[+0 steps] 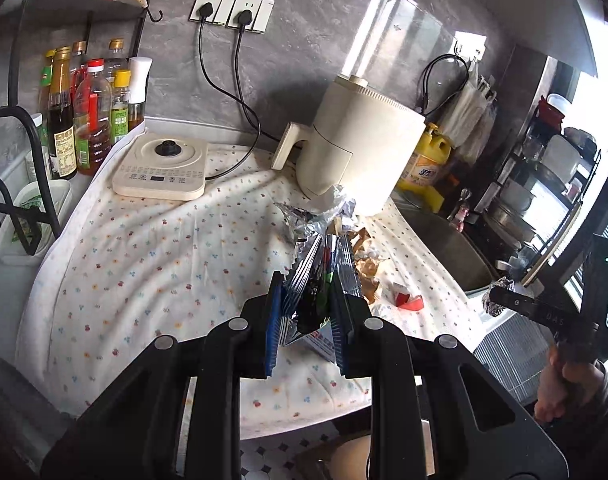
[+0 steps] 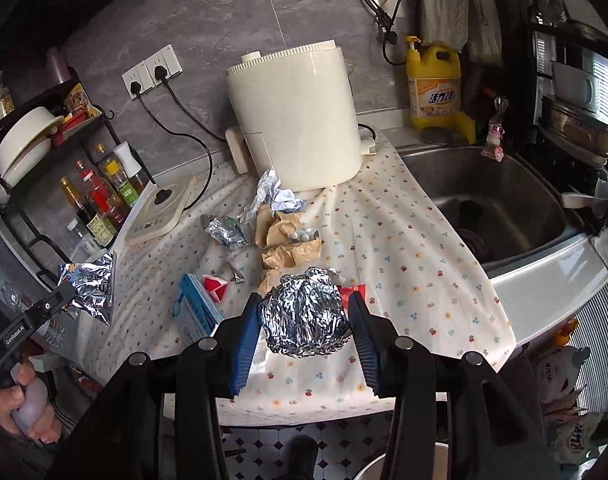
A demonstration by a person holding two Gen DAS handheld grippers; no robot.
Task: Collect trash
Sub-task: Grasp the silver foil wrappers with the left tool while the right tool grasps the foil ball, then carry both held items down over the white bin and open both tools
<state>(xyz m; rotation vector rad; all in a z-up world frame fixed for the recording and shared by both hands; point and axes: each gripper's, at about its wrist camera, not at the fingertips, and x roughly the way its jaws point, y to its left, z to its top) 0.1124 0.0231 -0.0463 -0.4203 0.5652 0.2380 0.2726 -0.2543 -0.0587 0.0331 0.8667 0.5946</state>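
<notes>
My left gripper (image 1: 309,285) is shut on a silver snack wrapper (image 1: 312,276) and holds it above the flowered tablecloth (image 1: 144,256). The wrapper also shows in the right wrist view (image 2: 92,288) at the far left. My right gripper (image 2: 304,304) is shut on a crumpled foil ball (image 2: 304,316), held above the cloth's front edge; it also shows in the left wrist view (image 1: 498,298). On the cloth lie crumpled brown paper (image 2: 286,240), a foil scrap (image 2: 224,232), white crumpled paper (image 2: 284,200), red scraps (image 2: 216,286) and a blue-white box (image 2: 196,312).
A cream air fryer (image 2: 296,116) stands at the back of the cloth, a flat cream cooker base (image 1: 160,168) to its left. A steel sink (image 2: 496,200) lies right. A bottle rack (image 1: 84,108) stands far left. A yellow detergent bottle (image 2: 434,84) stands behind the sink.
</notes>
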